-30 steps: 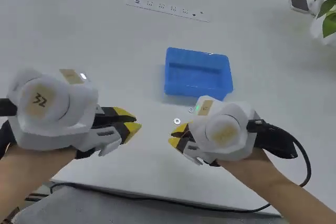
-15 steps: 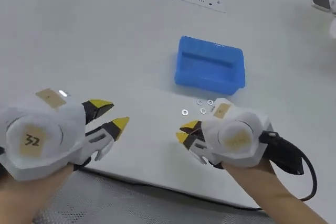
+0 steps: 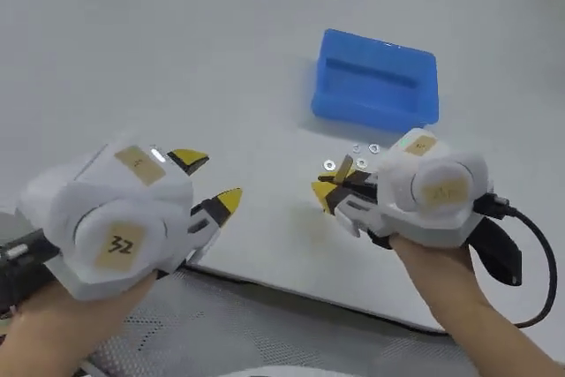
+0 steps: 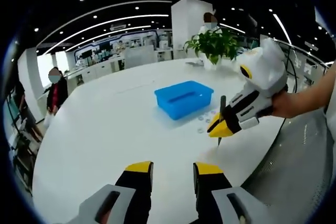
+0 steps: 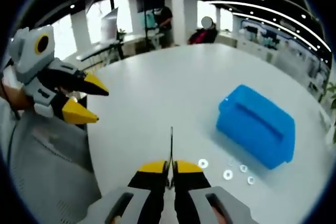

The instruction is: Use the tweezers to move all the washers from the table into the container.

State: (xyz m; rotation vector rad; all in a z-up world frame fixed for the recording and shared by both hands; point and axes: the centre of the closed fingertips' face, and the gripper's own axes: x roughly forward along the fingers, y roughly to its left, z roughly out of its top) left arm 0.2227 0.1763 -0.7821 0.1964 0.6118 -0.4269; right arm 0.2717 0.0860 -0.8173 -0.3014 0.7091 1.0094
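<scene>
My right gripper (image 5: 169, 167) has its jaws closed on the tweezers (image 5: 171, 142) — washers (image 5: 228, 174) lie at three o'clock, the container (image 5: 256, 124) at two. My left gripper (image 4: 172, 170) — jaws apart.

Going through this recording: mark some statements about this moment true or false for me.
1. The right claw is shut on the tweezers. True.
2. The left claw grips a washer. False: it is open and holds nothing.
3. Washers lie on the table near the blue container. True.
4. The blue container is tipped on its side. False: it stands upright, opening upward.
</scene>
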